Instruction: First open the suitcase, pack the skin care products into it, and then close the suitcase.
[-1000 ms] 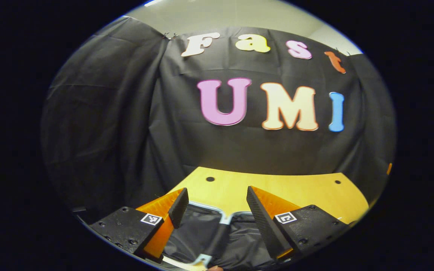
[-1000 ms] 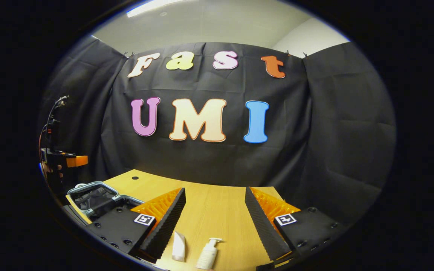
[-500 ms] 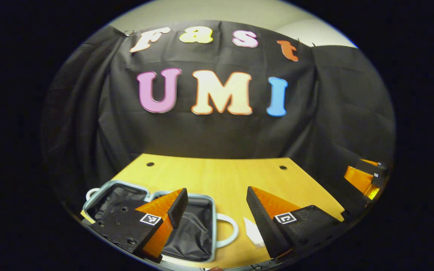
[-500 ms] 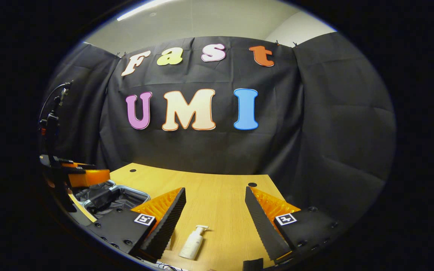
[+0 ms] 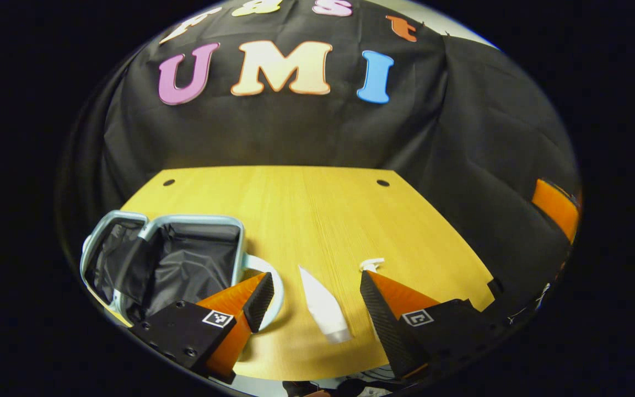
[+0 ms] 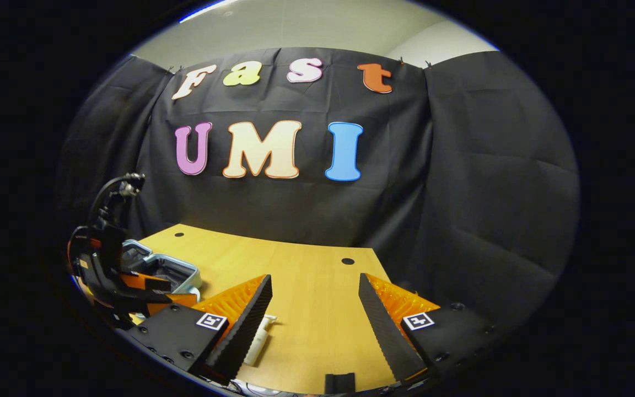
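Left gripper view: the white tube (image 5: pixel 324 306) is seen flat on the worktop (image 5: pixel 317 209), beside the open suitcase (image 5: pixel 166 259). It looks light and squishy, best pinched mid-body. Both the left claw (image 5: pixel 315 292) and the right claw (image 6: pixel 315 295) are held apart, empty.

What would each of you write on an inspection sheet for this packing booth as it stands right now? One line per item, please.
Surface: wooden table, two round holes near its far edge.
Job's things: suitcase lying open on the table, dark lining, nothing seen inside; white tube flat on the table beside it; pump bottle also on the table, partly hidden.
Clutter: nothing seen.
Grippers: left gripper jaws open above the tube, empty; right gripper jaws open, empty.
Cables: a cable arcs above the left gripper in the right gripper view.
Surroundings: black cloth wall; pale ceiling above.
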`<state>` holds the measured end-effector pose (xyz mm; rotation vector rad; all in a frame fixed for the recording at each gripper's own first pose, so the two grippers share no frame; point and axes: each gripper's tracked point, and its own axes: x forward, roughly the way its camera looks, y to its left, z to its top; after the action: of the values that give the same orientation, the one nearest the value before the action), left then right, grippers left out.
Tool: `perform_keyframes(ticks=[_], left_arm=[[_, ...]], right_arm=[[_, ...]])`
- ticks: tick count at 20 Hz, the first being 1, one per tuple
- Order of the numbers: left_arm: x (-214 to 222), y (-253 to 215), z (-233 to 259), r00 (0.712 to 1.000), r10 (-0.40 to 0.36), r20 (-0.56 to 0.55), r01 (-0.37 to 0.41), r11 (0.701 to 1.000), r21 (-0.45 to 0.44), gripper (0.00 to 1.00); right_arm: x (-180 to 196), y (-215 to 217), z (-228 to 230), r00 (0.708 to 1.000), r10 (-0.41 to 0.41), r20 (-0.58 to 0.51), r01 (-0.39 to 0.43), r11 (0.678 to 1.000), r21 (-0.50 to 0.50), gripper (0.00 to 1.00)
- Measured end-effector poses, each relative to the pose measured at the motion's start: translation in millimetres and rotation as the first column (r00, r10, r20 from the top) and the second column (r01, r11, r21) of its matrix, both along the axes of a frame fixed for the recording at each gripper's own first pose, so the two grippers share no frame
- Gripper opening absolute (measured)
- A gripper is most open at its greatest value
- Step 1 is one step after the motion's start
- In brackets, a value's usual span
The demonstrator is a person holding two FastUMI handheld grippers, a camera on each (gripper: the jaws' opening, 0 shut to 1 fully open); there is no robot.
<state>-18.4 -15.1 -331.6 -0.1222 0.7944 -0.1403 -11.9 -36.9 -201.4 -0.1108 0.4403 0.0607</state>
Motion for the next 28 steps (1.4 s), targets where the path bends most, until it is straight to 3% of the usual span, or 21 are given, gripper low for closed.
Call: perform_keyframes(ticks=[6, 13, 16, 17, 18, 20, 21, 23, 24, 26, 28], left_arm=[[-10, -19, -50, 0.992, -0.021, -0.126, 0.019, 1.0, -0.022, 0.95], [-18, -19, -103, 0.97, -0.025, -0.242, 0.026, 1.0, 0.002, 0.95], [-22, -22, -120, 0.96, -0.025, -0.279, 0.025, 1.0, -0.005, 0.89], [-21, -17, -121, 0.963, -0.014, -0.268, 0.023, 0.999, 0.029, 0.88], [-15, -15, -124, 0.969, -0.022, -0.247, 0.034, 0.998, 0.044, 0.84], [-16, -11, -125, 0.97, -0.037, -0.241, 0.061, 0.994, 0.09, 0.65], [-17, -11, -126, 0.969, -0.064, -0.24, 0.092, 0.99, 0.109, 0.63], [-15, -13, -128, 0.969, -0.09, -0.231, 0.122, 0.984, 0.129, 0.48], [-13, -14, -127, 0.971, -0.084, -0.226, 0.111, 0.988, 0.11, 0.4], [-12, -13, -126, 0.967, -0.089, -0.241, 0.109, 0.992, 0.071, 0.14], [-14, -16, -124, 0.96, -0.096, -0.264, 0.1, 0.995, 0.0, 0.07]], right_arm=[[-5, -11, -7, 0.999, -0.029, -0.026, 0.028, 0.999, -0.029, 1.0], [-8, 6, -27, 0.997, -0.003, -0.082, -0.001, 0.999, -0.045, 1.0], [-6, 13, -30, 0.996, 0.008, -0.087, -0.013, 0.998, -0.054, 1.0], [-5, 15, -31, 0.996, 0.01, -0.092, -0.016, 0.998, -0.055, 0.99], [-5, 16, -34, 0.995, 0.011, -0.096, -0.016, 0.998, -0.057, 1.0], [-5, 16, -36, 0.995, 0.009, -0.103, -0.015, 0.998, -0.058, 1.0], [-4, 18, -37, 0.994, 0.008, -0.107, -0.014, 0.998, -0.056, 1.0], [-2, 25, -42, 0.993, 0.011, -0.118, -0.016, 0.999, -0.041, 1.0], [-2, 28, -46, 0.992, 0.015, -0.127, -0.019, 0.999, -0.031, 1.0], [-2, 36, -55, 0.988, 0.021, -0.154, -0.022, 1.0, -0.002, 1.0], [-3, 45, -71, 0.978, 0.031, -0.205, -0.023, 0.999, 0.041, 1.0]])
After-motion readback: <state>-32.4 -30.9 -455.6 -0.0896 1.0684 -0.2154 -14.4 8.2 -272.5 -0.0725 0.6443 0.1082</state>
